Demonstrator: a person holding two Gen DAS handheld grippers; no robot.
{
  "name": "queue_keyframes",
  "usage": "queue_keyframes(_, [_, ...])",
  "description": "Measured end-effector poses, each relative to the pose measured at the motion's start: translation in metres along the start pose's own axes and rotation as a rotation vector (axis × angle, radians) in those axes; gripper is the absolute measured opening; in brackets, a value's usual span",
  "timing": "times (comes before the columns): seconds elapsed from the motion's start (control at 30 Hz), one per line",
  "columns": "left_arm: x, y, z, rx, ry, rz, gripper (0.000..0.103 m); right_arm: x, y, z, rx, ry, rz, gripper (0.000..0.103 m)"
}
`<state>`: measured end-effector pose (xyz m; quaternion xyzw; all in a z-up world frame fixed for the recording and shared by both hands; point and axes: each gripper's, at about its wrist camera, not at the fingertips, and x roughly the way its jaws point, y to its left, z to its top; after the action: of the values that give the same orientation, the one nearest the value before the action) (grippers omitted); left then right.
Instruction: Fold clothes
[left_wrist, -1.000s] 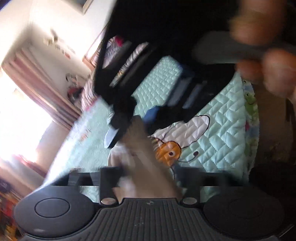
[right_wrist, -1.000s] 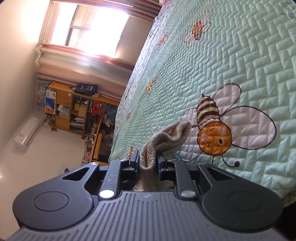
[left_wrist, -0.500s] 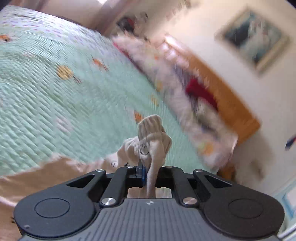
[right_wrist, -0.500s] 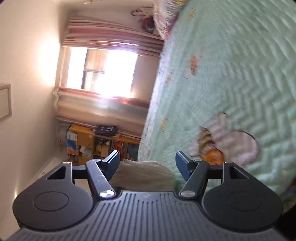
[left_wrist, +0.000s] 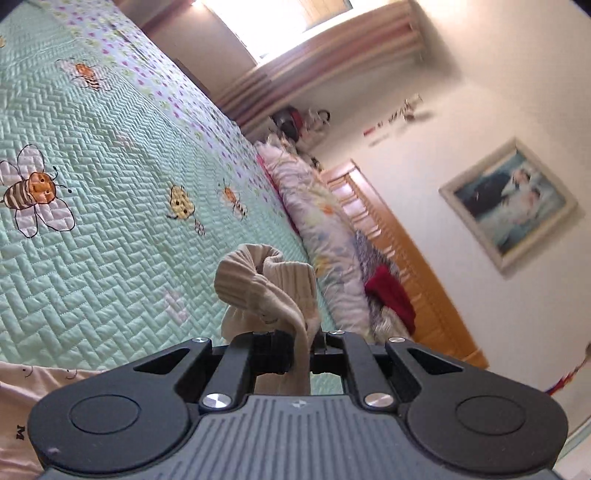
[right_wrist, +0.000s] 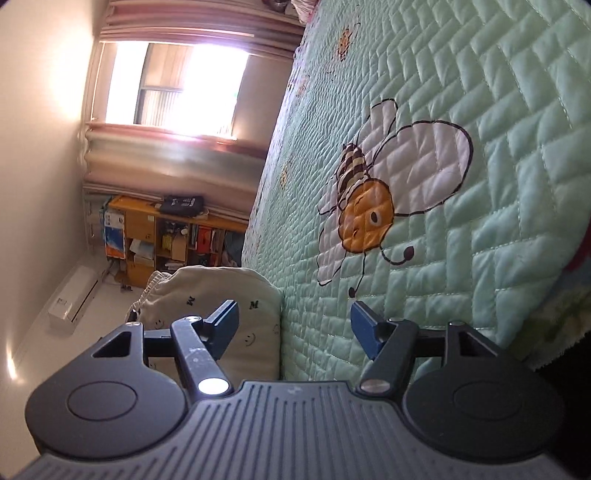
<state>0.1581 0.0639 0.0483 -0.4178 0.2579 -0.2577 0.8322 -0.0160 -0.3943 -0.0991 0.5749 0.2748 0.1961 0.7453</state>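
My left gripper (left_wrist: 301, 341) is shut on a beige ribbed cuff (left_wrist: 264, 284) of a garment, which bunches up above the jaws over the bed. More of the pale garment (left_wrist: 22, 402) with small printed faces lies at the lower left of the left wrist view. In the right wrist view my right gripper (right_wrist: 293, 326) stands open with nothing between its blue pads (right_wrist: 364, 328). The cream garment with smiley prints (right_wrist: 218, 299) lies folded on the quilt, just under and behind the gripper's left finger.
The bed carries a mint quilt with bee pictures (right_wrist: 369, 214). Pillows and bedding (left_wrist: 325, 229) pile against a wooden headboard (left_wrist: 410, 258). A window with curtains (right_wrist: 177, 85), a cluttered shelf (right_wrist: 162, 236) and a framed picture (left_wrist: 513, 199) line the walls.
My right gripper has let go of the beige cloth and opened, then swung over the quilt. My left gripper has turned toward the headboard with the cuff still pinched.
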Motion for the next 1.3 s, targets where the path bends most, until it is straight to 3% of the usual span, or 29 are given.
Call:
queue_keyframes(0.37, [-0.057,-0.018,0.042,-0.019,-0.174,-0.024,0.009,-0.003,-0.001,-0.001,-0.042,0.012,0.006,0.068])
queue_keyframes(0.57, [-0.078,-0.028,0.051,-0.007,-0.201,-0.006,0.009,-0.003,0.001,-0.002,-0.062,0.01,0.003,0.068])
queue_keyframes(0.83, [-0.064,-0.028,0.046,-0.022,-0.185,-0.014,0.009,-0.004,-0.002,0.001,-0.056,0.014,0.031,0.068])
queue_keyframes(0.97, [-0.04,-0.04,0.035,-0.002,-0.121,-0.026,0.009,-0.006,-0.004,0.003,-0.058,0.018,0.045,0.068])
queue_keyframes(1.13, [0.03,-0.069,-0.006,0.094,0.062,-0.057,0.011,-0.009,-0.006,0.005,-0.064,0.024,0.059,0.068])
queue_keyframes(1.3, [0.094,-0.069,-0.067,0.134,0.302,-0.062,0.033,-0.021,-0.006,0.003,-0.089,0.019,0.027,0.068])
